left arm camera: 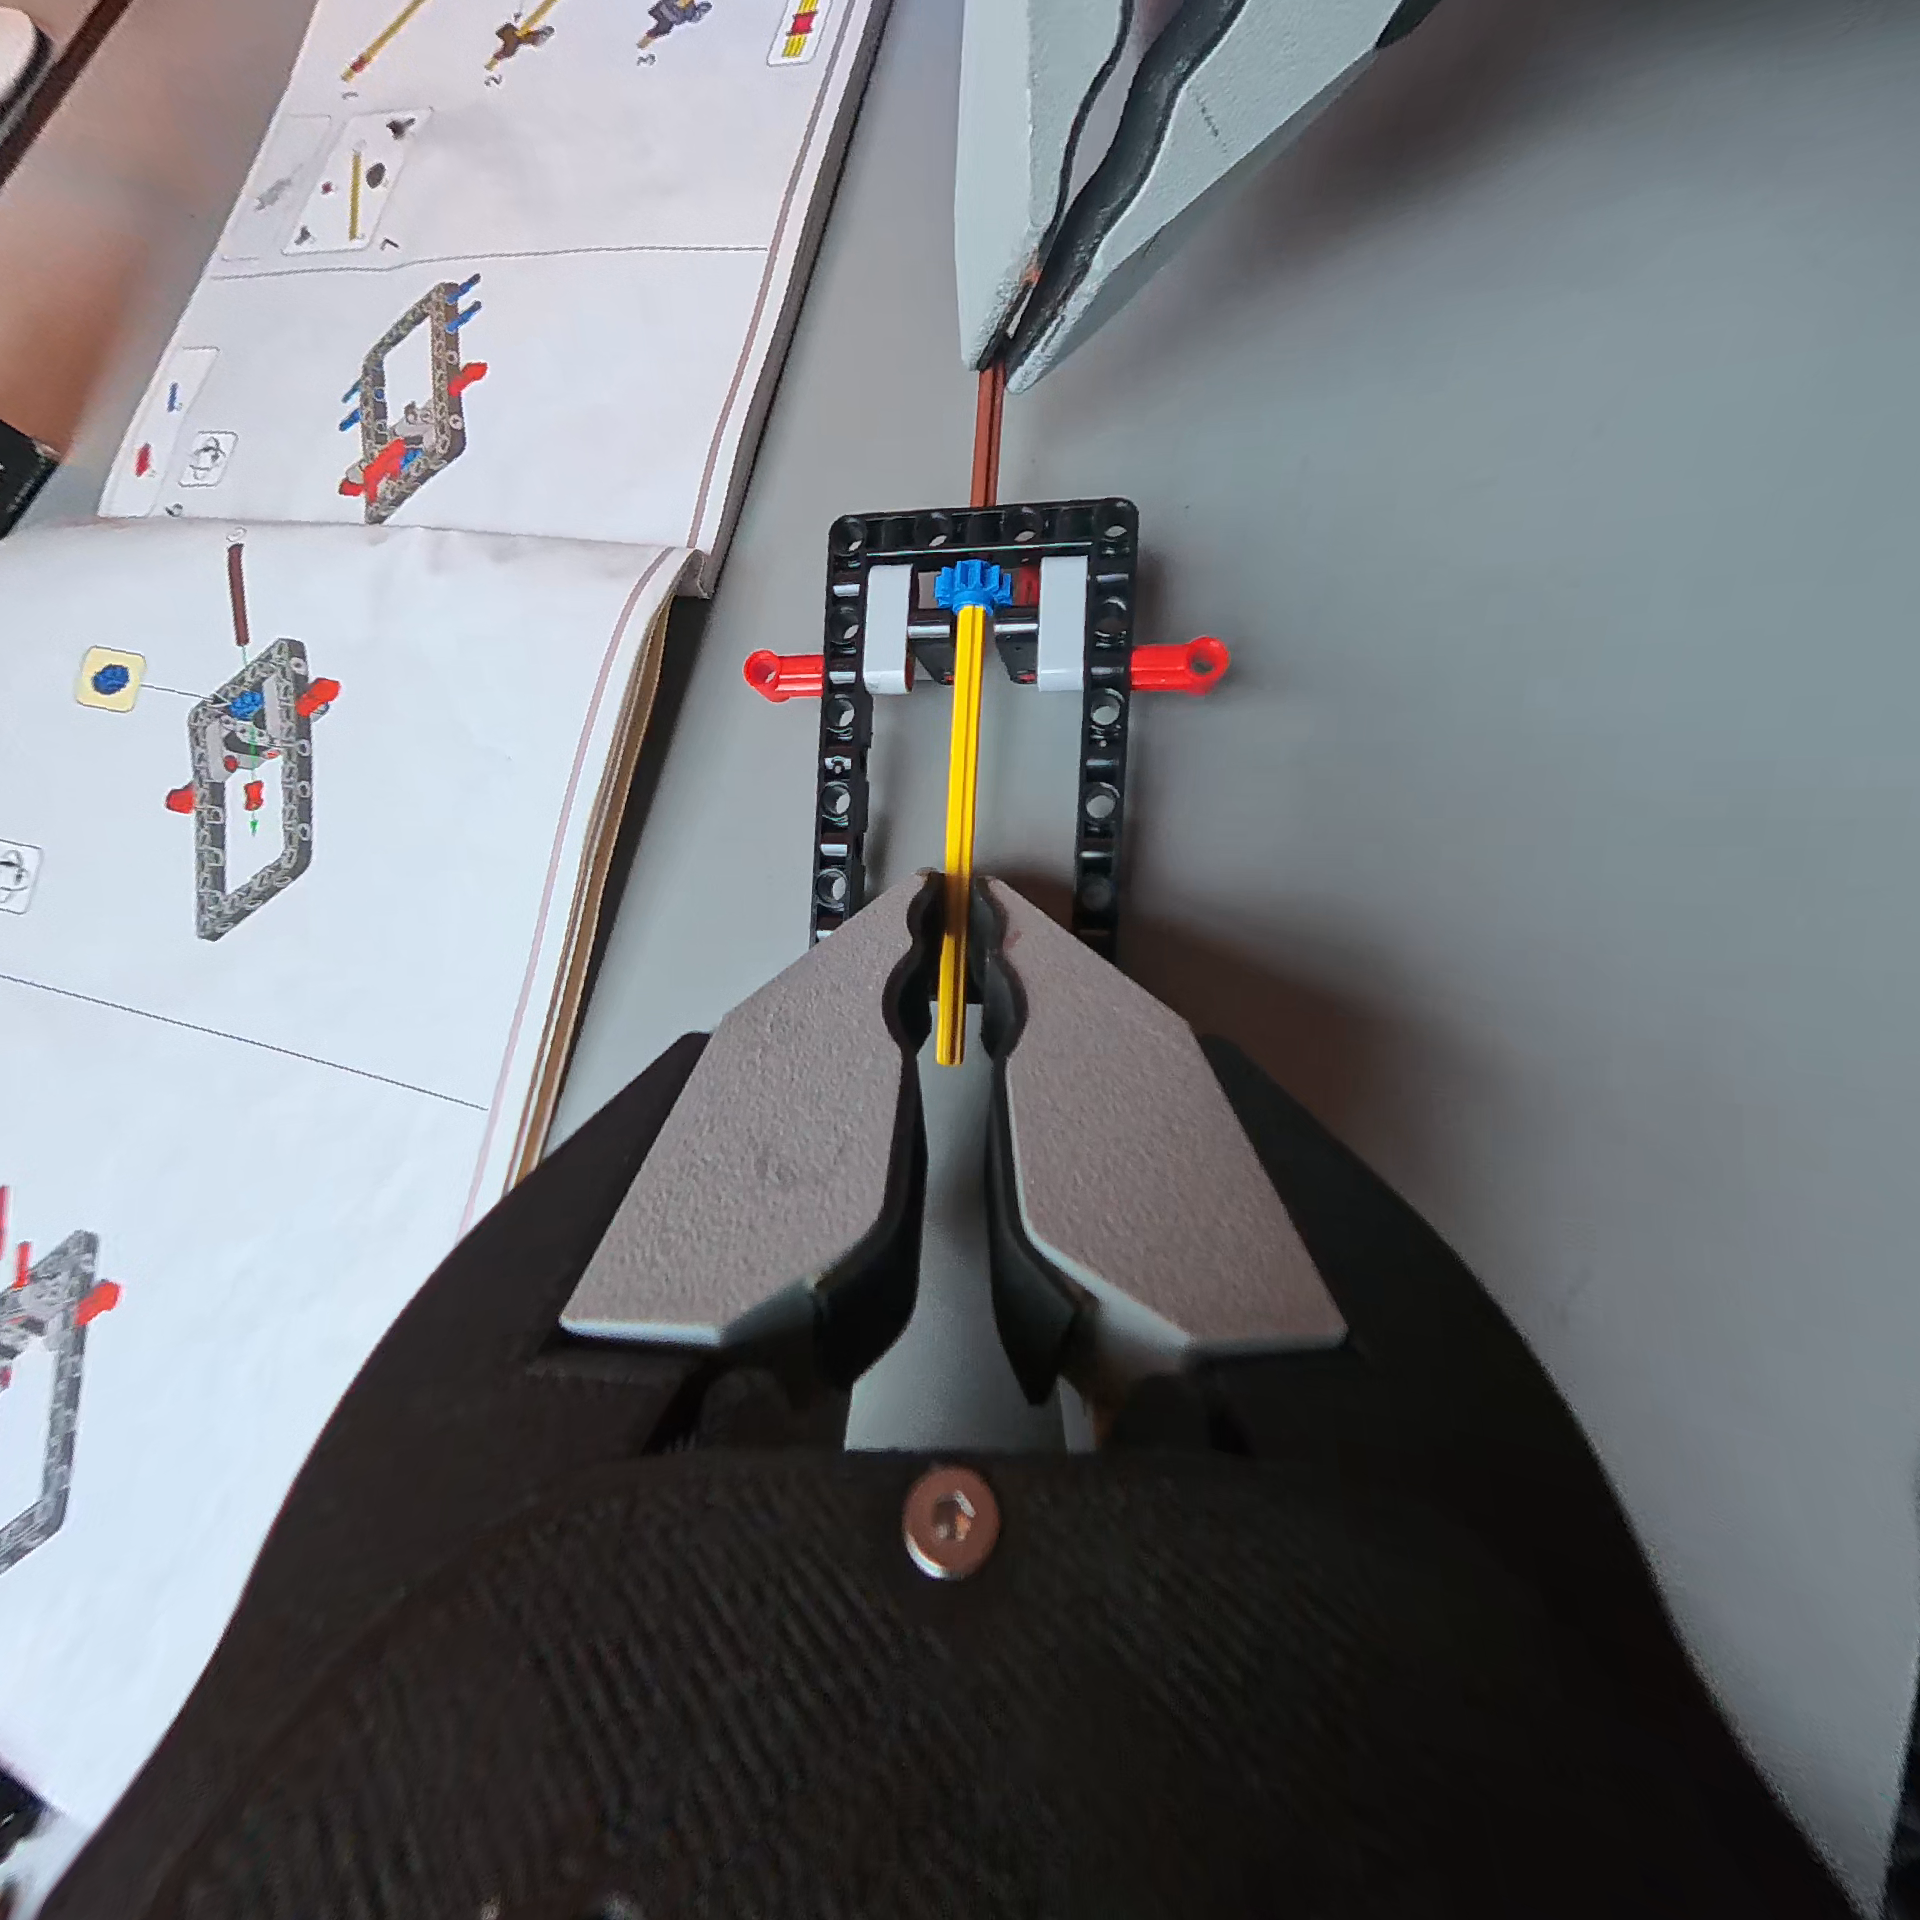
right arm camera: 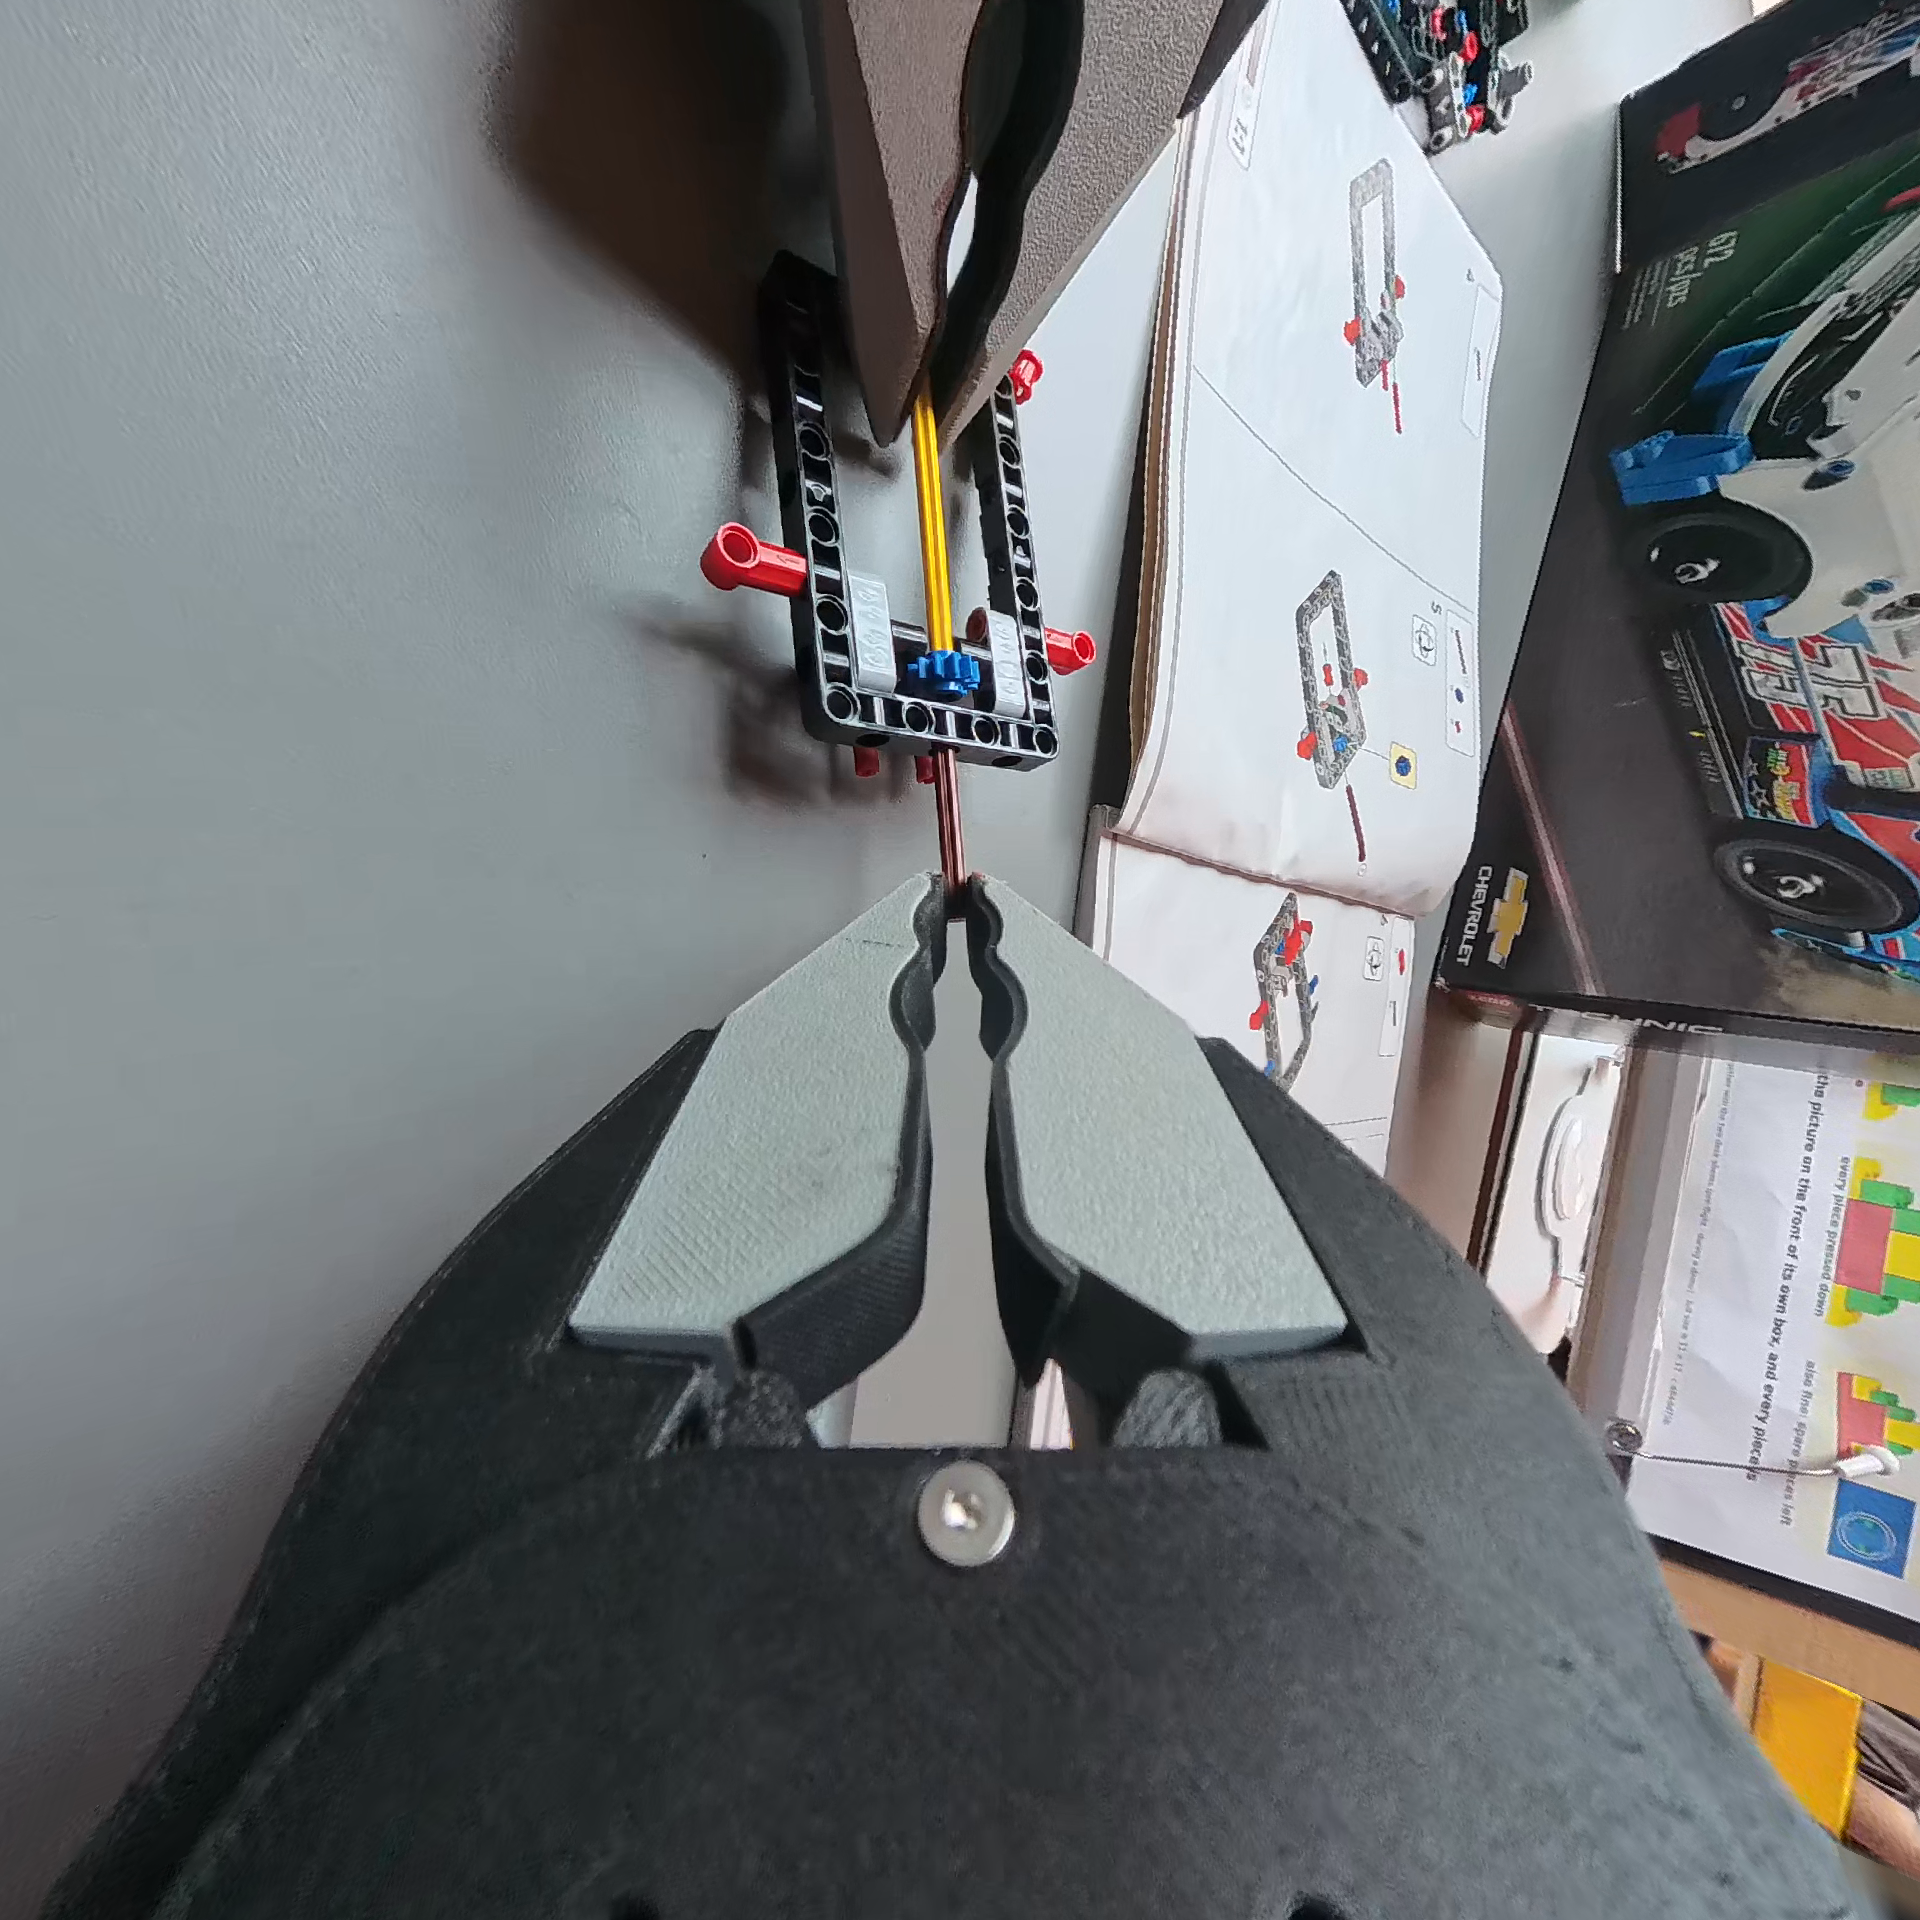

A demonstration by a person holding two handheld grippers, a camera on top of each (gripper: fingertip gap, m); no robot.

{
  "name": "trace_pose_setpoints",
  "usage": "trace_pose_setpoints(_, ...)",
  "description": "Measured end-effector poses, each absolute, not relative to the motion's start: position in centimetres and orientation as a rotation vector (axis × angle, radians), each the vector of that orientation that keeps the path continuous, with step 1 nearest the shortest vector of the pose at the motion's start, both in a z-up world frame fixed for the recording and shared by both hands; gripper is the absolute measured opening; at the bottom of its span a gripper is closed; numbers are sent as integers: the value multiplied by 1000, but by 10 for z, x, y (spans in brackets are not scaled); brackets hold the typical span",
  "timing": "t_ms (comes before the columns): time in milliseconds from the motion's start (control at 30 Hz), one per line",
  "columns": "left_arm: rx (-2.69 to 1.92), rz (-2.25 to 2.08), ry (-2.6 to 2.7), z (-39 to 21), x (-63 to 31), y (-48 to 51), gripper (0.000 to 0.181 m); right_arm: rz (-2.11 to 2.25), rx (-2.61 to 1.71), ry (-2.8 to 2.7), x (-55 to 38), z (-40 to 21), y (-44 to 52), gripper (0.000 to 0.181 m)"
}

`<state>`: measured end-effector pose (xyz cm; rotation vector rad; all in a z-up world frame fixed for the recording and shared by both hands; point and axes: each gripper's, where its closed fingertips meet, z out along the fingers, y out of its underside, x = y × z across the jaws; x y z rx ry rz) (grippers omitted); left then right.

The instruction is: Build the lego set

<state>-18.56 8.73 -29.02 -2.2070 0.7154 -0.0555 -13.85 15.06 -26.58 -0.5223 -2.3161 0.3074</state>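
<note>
A black rectangular frame (left arm camera: 1107, 727) lies flat on the grey table, with red pins (left arm camera: 1179, 665) sticking out of both long sides and grey connectors inside. A blue gear (left arm camera: 971, 584) sits at its far end. My left gripper (left arm camera: 956, 894) is shut on a yellow axle (left arm camera: 964, 758) that runs to the gear. My right gripper (right arm camera: 958, 888) is shut on a brown axle (right arm camera: 949, 816) that enters the frame's (right arm camera: 821, 520) short end behind the gear (right arm camera: 940, 673). The right gripper also shows in the left wrist view (left arm camera: 1003, 358), and the left gripper in the right wrist view (right arm camera: 920, 390).
An open instruction booklet (left arm camera: 364, 727) lies left of the frame; it also shows in the right wrist view (right arm camera: 1320, 520). A set box with a car picture (right arm camera: 1766, 520), a printed sheet (right arm camera: 1787, 1299) and a built black model piece (right arm camera: 1444, 52) lie beyond it. Some 9 cm of space lies between my two pairs of fingers. To reach the built black model piece (right arm camera: 1444, 52) in a straight line is about 30 cm for my left fingers, about 35 cm for my right.
</note>
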Motion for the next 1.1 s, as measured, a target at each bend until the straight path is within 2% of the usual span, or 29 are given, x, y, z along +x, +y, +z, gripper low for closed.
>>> trace_pose_setpoints(1100,-2155,96,743,-287,-193,86,2,410,-663,-2472,-141,-268,146,0)
